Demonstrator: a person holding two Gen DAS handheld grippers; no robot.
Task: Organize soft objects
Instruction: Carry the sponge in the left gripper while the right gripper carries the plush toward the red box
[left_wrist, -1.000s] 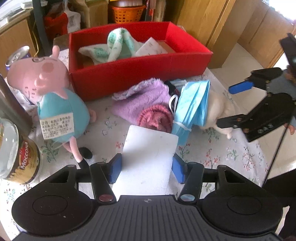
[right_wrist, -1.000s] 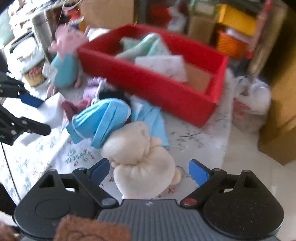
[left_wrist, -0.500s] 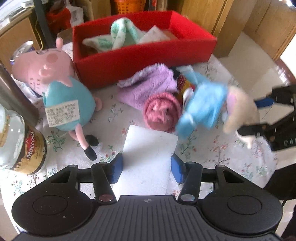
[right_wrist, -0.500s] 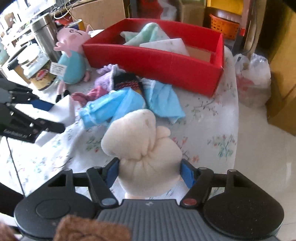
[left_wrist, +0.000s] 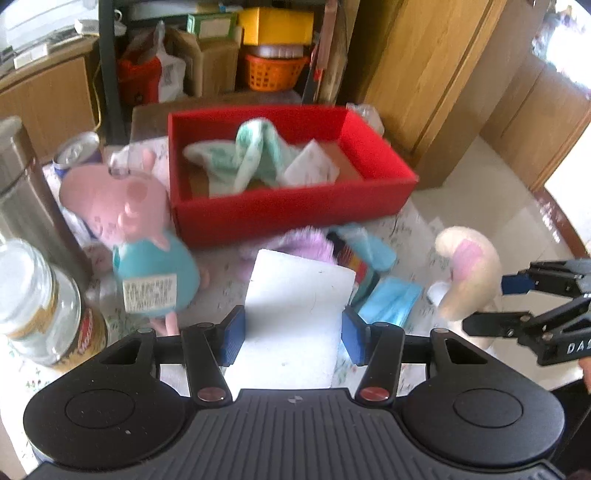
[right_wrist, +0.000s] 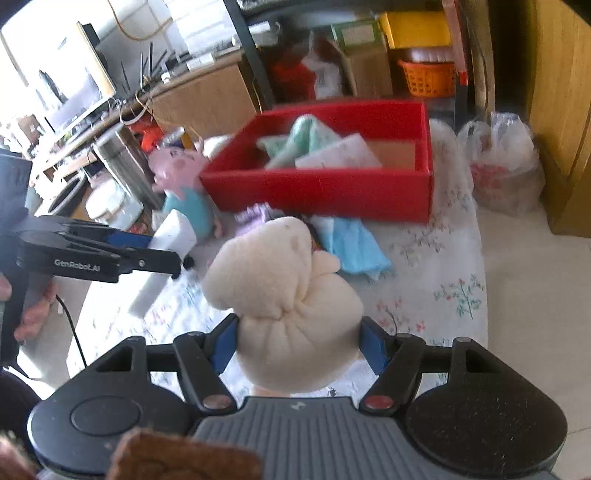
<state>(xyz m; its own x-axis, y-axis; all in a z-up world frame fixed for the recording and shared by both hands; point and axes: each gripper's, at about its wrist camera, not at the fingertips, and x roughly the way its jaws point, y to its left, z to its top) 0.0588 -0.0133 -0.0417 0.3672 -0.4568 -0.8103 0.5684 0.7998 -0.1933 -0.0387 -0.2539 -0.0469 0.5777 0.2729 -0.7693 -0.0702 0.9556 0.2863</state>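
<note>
My left gripper (left_wrist: 293, 334) is shut on a white foam block (left_wrist: 295, 314) and holds it above the flowered tablecloth. My right gripper (right_wrist: 299, 341) is shut on a cream plush toy (right_wrist: 280, 288), its blue pads pressing into the toy's sides, lifted off the table. In the left wrist view the cream plush toy (left_wrist: 465, 273) and the right gripper (left_wrist: 487, 304) hang at the right. The right wrist view shows the left gripper (right_wrist: 166, 251) with the foam block (right_wrist: 173, 232) at the left. Beyond both stands a red box (left_wrist: 295, 210) holding a green-and-white cloth (left_wrist: 251, 158).
A pink pig plush (left_wrist: 140, 240) in a teal shirt leans left of the box. Purple cloth (left_wrist: 299, 243) and blue masks (left_wrist: 388, 299) lie before it. A coffee jar (left_wrist: 40, 306), steel flask (left_wrist: 26, 192) and can (left_wrist: 77, 151) crowd the left. A plastic bag (right_wrist: 506, 166) sits on the floor.
The right gripper closed on the cream plush toy and lifted it up and away from the blue masks. The left gripper rose with the white block, so the box interior shows more.
</note>
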